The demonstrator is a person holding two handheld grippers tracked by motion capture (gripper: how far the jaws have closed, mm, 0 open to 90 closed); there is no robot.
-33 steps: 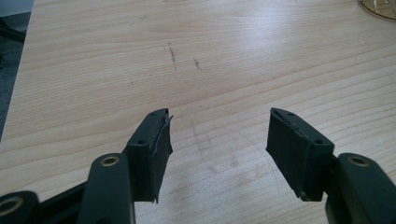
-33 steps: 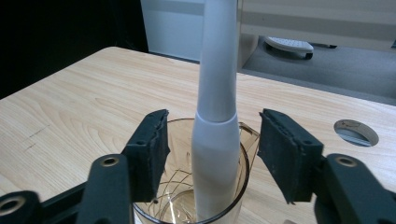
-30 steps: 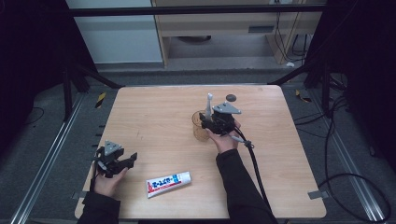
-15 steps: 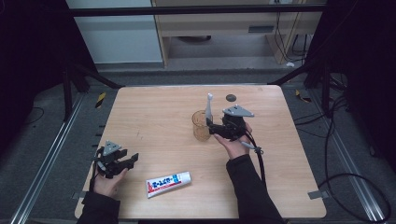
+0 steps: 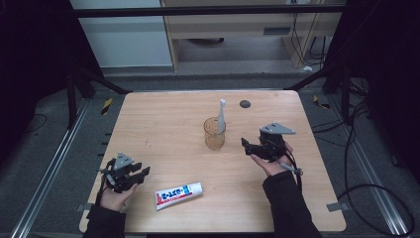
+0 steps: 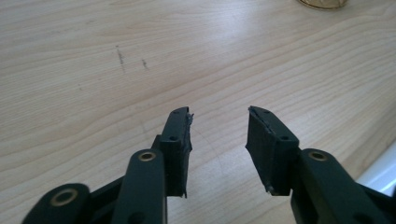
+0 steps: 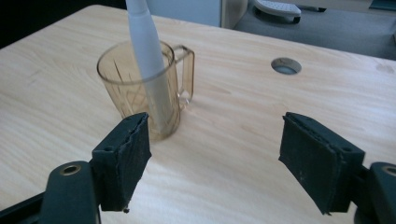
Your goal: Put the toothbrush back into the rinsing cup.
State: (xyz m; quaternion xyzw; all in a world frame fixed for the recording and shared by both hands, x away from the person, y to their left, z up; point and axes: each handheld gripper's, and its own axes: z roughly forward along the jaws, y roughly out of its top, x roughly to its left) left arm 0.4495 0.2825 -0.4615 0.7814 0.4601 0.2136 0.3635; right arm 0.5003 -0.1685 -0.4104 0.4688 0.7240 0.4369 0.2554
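Note:
A clear amber cup [image 5: 215, 134] [image 7: 140, 93] with a handle stands mid-table, and a grey-white toothbrush [image 5: 221, 117] [image 7: 148, 51] leans upright inside it. A toothpaste tube [image 5: 179, 195] lies flat near the front edge. My right gripper [image 5: 246, 146] [image 7: 215, 158] is open, held just right of the cup, jaws pointing toward it with nothing between them. My left gripper [image 5: 139, 172] [image 6: 218, 135] is open and empty at the front left, a short way left of the tube, hovering over bare wood.
The wooden table [image 5: 163, 119] has a round cable hole [image 5: 244, 103] [image 7: 286, 66] behind the cup. Metal frame rails and dark floor surround the table. A cable [image 5: 292, 168] trails from the right gripper along the sleeve.
My right gripper let go of the toothbrush, which now stands in the cup, and drew back to the right and toward the person with jaws open. The left gripper stayed put.

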